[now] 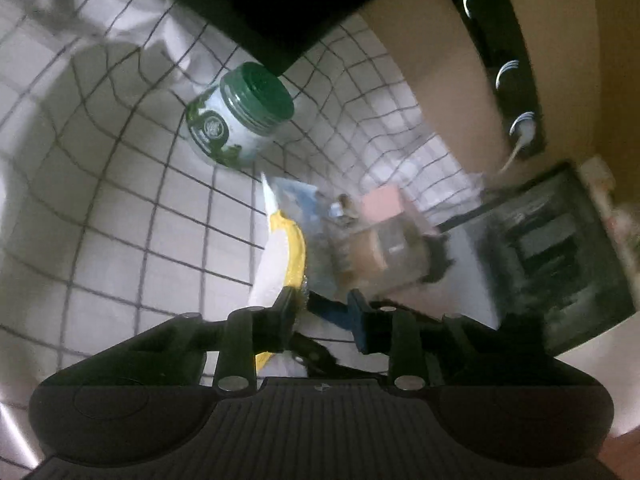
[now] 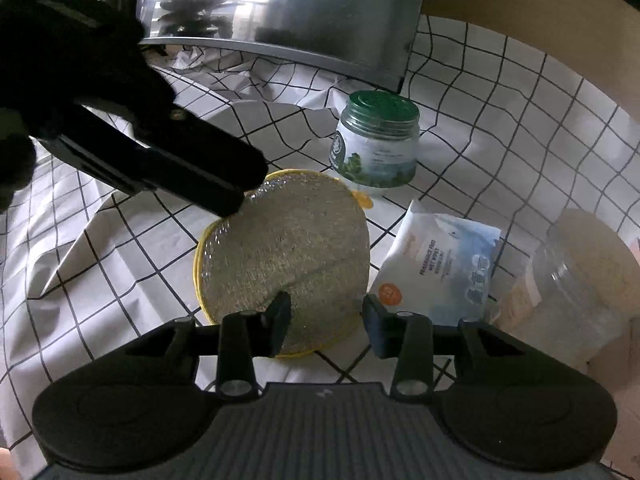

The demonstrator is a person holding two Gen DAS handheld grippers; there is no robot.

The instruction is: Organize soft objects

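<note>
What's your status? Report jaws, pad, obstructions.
Left gripper: jaws clamped on pad rim, pad tilted up. Right gripper: jaws open at pad's near edge. Jar and wipes close by.

Left gripper (image 1: 320, 312) angled downward, fingers (image 1: 285, 308) closed on a thin edge. Right gripper (image 2: 326, 320) tilted steeply down, fingers (image 2: 280, 316) parted, nothing pinched between.

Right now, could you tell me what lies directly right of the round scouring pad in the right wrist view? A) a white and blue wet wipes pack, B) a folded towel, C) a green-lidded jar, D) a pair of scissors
A: the wet wipes pack lies flat on the checked cloth just right of the scouring pad; the green-lidded jar stands behind it.
</note>
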